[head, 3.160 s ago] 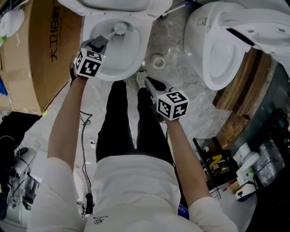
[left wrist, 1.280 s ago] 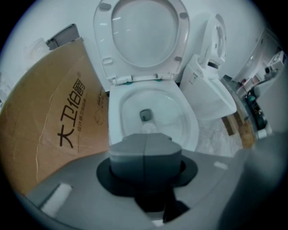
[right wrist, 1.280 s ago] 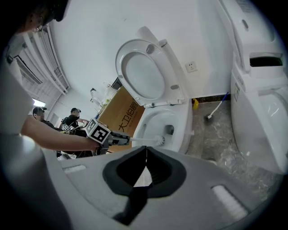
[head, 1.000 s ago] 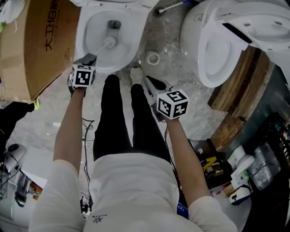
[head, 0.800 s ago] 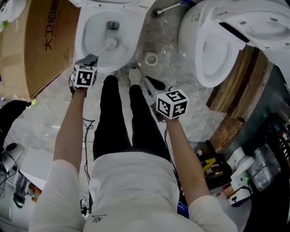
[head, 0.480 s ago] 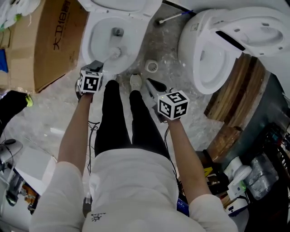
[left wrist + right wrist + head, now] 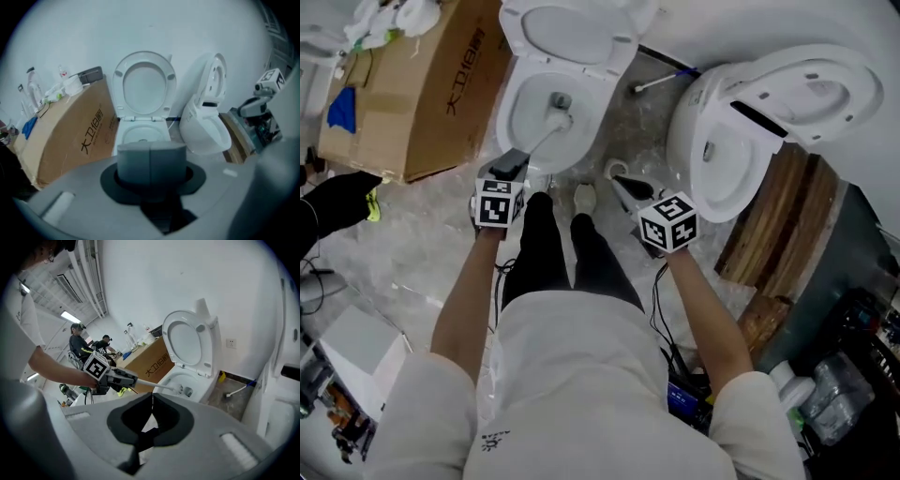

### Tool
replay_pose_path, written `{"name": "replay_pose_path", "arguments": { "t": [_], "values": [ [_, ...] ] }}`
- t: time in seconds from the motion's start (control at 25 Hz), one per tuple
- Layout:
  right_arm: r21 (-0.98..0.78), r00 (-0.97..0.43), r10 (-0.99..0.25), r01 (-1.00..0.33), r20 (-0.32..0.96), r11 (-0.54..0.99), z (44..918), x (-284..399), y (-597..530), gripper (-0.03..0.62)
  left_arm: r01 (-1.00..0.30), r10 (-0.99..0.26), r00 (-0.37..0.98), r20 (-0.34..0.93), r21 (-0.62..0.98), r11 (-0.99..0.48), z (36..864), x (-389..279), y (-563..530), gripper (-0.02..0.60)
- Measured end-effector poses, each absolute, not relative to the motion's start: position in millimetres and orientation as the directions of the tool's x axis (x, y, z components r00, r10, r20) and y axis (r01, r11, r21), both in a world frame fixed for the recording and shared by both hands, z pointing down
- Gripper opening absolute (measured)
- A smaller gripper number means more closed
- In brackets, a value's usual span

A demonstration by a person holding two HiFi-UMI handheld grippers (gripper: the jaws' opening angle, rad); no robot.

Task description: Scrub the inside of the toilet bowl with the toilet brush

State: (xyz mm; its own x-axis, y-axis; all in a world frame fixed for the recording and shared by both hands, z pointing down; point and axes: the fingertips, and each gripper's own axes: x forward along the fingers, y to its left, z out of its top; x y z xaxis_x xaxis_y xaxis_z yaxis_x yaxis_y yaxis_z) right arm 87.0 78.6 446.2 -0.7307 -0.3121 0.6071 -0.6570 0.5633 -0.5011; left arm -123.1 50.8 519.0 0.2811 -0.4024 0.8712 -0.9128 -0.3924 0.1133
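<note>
Now, 2 toilets (image 7: 512,98) (image 7: 698,155), 1 brush (image 7: 547,127) in L gripper (image 7: 514,162), 1 box (image 7: 431,103)

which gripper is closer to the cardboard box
Left. The left gripper sits just right of the cardboard box; the right gripper is farther right, beyond the person's legs.

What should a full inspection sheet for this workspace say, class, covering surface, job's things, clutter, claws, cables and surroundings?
Surface: grey mottled floor; a person stands on it.
Job's things: toilet with lid up; brush head down in the bowl.
Clutter: cardboard box left of the toilet; second brush lying on the floor.
Claws: left claw shut on the brush handle; right claw shut, empty, held clear of the toilet.
Cables: black cable hanging by the right forearm.
Surroundings: second toilet at right; wooden boards beside it.
</note>
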Motion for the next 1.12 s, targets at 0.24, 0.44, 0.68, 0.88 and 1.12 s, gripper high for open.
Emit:
{"name": "replay_pose_path", "arguments": {
  "t": [0.24, 0.44, 0.68, 0.88, 1.12],
  "values": [
    [-0.475, -0.771, -0.355, -0.615, 0.528, 0.629, 372.4, 91.3, 74.8, 0.002, -0.939, -0.546, 0.281, 0.789, 0.109, -0.326, 430.0, -122.7, 68.2, 0.147],
    [-0.47, -0.801, -0.407, -0.59, 0.439, 0.657, 312.0, 86.5, 78.8, 0.002, -0.961, -0.644, 0.256, 0.72, 0.115, -0.253, 366.4, -136.1, 89.9, 0.148],
    [-0.465, -0.825, -0.439, -0.564, 0.357, 0.682, 254.8, 69.5, 98.0, 0.002, -0.958, -0.713, 0.273, 0.646, 0.111, -0.266, 307.8, -150.0, 108.9, 0.147],
    [-0.429, -0.814, -0.479, -0.581, 0.33, 0.692, 221.6, 53.3, 122.2, 0.002, -0.948, -0.741, 0.307, 0.598, 0.122, -0.294, 278.1, -167.9, 137.7, 0.147],
    [-0.364, -0.765, -0.555, -0.644, 0.326, 0.673, 193.2, 26.7, 158.1, 0.002, -0.918, -0.744, 0.381, 0.548, 0.127, -0.377, 259.1, -195.4, 175.3, 0.147]
  ]
}}
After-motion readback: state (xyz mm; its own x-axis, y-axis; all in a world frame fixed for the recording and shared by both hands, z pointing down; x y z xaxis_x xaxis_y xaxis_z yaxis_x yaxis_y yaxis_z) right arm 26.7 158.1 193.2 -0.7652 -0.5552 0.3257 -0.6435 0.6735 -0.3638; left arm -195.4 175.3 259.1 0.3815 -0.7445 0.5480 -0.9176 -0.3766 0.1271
